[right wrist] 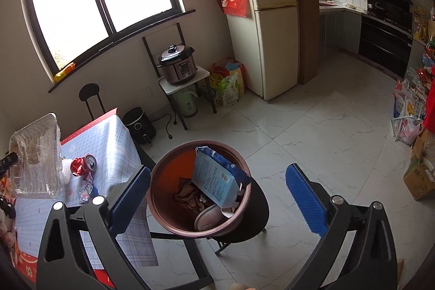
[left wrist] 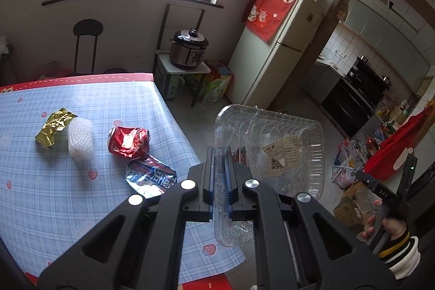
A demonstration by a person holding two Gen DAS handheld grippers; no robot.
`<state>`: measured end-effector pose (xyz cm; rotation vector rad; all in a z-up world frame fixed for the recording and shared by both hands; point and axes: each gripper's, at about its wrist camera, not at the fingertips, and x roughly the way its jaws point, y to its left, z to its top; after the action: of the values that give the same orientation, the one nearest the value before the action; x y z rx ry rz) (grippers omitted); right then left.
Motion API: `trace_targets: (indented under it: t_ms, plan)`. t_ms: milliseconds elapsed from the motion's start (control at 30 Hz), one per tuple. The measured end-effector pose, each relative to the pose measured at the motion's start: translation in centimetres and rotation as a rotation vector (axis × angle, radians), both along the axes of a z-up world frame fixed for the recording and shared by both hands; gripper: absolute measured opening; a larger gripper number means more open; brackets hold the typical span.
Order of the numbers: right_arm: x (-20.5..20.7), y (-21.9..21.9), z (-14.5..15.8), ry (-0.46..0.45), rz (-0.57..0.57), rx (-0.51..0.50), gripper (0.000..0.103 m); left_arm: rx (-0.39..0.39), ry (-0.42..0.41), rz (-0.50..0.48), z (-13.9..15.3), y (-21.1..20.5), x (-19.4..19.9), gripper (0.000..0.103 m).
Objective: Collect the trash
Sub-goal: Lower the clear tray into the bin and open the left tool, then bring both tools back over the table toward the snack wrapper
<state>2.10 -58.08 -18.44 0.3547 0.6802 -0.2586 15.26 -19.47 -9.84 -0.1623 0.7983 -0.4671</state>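
Here we hold the left gripper [left wrist: 220, 181] pinched on the edge of a clear plastic tray [left wrist: 274, 154], which stands lifted off the table and fans out ahead and to the right of the fingers. Just left of those fingers, on the checked tablecloth [left wrist: 54, 195], lies a silver-blue wrapper [left wrist: 149, 177], then a crushed red can [left wrist: 128, 141] beyond it, a white bubble-wrap wad [left wrist: 80, 140] further left, and a gold wrapper [left wrist: 54, 132] touching that wad.

Our right gripper [right wrist: 217, 195] is spread wide with nothing between its blue pads [right wrist: 305, 197]. Directly ahead, between them, sits a brown bin [right wrist: 163, 197] on a dark stool [right wrist: 258, 214], holding a pale blue packet [right wrist: 214, 181] upright against its wall and what may be crumpled paper beneath, though it is dim there. Farther off stand a pressure cooker [right wrist: 178, 65] and a fridge [right wrist: 272, 45].
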Motion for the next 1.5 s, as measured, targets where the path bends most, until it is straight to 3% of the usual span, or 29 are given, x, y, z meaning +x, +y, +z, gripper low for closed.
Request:
trace_targets:
  t_ms: [433, 767, 800, 867, 900, 1000, 1067, 1133, 1500]
  plan:
    - [-6.0, -7.8, -2.0, 0.016, -0.182, 0.036, 0.098, 0.206, 0.012, -0.182, -4.9, -16.2, 5.3, 0.010]
    - [-7.8, -9.8, -3.5, 0.031, -0.225, 0.064, 0.098, 0.273, 0.006, -0.237, -6.8, -21.7, 6.6, 0.016]
    - [-7.8, -9.7, -3.6, 0.031, -0.223, 0.066, 0.098, 0.262, 0.005, -0.241, -6.6, -22.1, 6.7, 0.022]
    - [-7.6, -9.4, -3.4, 0.028, -0.214, 0.066, 0.098, 0.227, -0.006, -0.250, -6.0, -22.7, 6.6, 0.046]
    - [-7.5, -9.3, -3.4, 0.026, -0.210, 0.064, 0.098, 0.203, -0.023, -0.256, -5.5, -22.8, 6.4, 0.063]
    - [-7.3, -9.0, -3.1, 0.017, -0.194, 0.067, 0.098, 0.181, -0.080, -0.275, -4.0, -22.9, 5.7, 0.073]
    - [-7.1, -8.8, -3.0, 0.012, -0.183, 0.067, 0.098, 0.173, -0.099, -0.278, -3.1, -22.6, 5.0, 0.074]
    - [-6.8, -8.6, -2.8, 0.006, -0.172, 0.068, 0.098, 0.158, -0.114, -0.271, -2.3, -22.1, 4.4, 0.093]
    - [-3.0, -5.0, -0.2, -0.017, -0.052, 0.011, 0.098, 0.176, -0.176, -0.142, 1.4, -15.2, 1.1, 0.097]
